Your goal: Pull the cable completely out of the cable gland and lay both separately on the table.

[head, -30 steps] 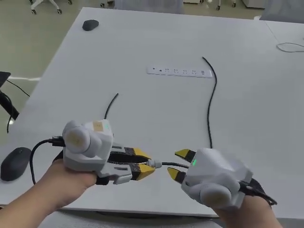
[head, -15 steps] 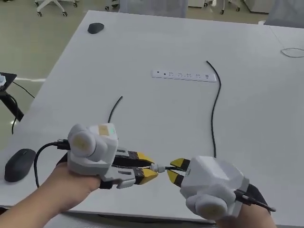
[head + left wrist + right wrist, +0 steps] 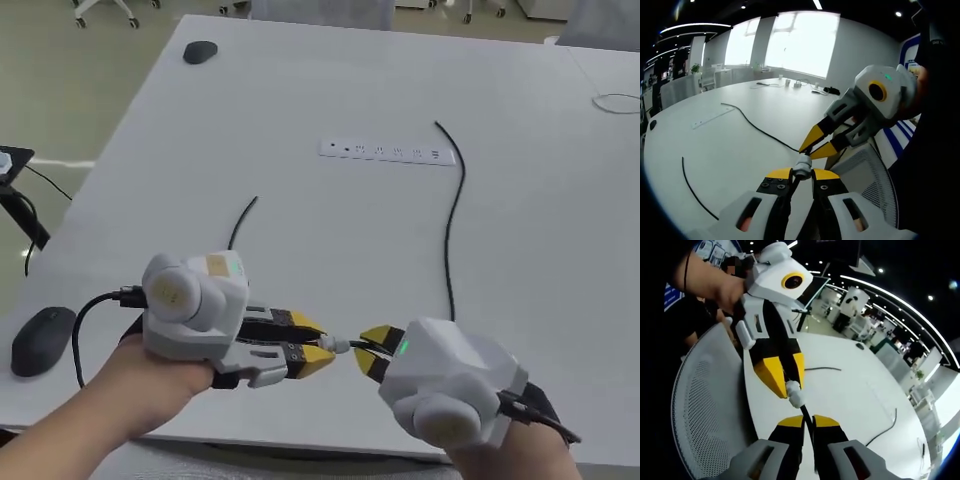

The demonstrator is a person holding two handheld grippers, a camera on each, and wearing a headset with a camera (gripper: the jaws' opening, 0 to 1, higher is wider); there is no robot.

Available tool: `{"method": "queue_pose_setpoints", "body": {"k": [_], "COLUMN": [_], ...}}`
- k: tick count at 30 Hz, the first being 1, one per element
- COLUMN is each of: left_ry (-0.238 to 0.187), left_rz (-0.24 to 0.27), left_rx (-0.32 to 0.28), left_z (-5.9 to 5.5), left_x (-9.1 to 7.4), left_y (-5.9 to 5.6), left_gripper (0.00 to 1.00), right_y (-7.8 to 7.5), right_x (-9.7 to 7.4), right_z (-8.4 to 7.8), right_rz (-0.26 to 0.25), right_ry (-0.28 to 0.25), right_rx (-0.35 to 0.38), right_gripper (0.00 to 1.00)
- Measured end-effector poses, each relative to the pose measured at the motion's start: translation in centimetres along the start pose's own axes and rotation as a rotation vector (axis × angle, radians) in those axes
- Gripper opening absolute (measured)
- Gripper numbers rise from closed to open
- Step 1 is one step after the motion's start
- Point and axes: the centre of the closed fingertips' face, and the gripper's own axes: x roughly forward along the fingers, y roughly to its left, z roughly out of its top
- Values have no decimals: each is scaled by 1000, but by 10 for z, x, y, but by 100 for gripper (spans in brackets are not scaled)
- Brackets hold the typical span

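Closer than a second ago, my right gripper is now sitting just beside my left gripper, with less cable showing between them. My right fingers are pressing together on the black cable, pinching it just behind the white cable gland. My left fingers are clamping the gland from both sides, with its tip poking out toward the right gripper. I am holding both grippers over the near edge of the grey table. Beyond my right gripper the cable is running away across the table, curving up past the end of a white power strip. A dark mouse is lying off to my left.
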Motion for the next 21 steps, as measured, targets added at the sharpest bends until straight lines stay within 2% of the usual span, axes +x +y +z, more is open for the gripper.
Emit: {"method": "queue_pose_setpoints", "body": {"k": [12, 21], "left_ry": [-10, -6], "left_rz": [7, 11], "left_rx": [3, 7], "left_z": [3, 2], "left_x": [0, -1], "left_y": [2, 3], "left_gripper": [15, 15], "right_y": [-8, -18], "right_x": [-1, 4], "right_z": [-11, -30], "right_rz": [-9, -33], "right_ry": [17, 45], "right_rx": [67, 189], "right_gripper": [0, 0]}}
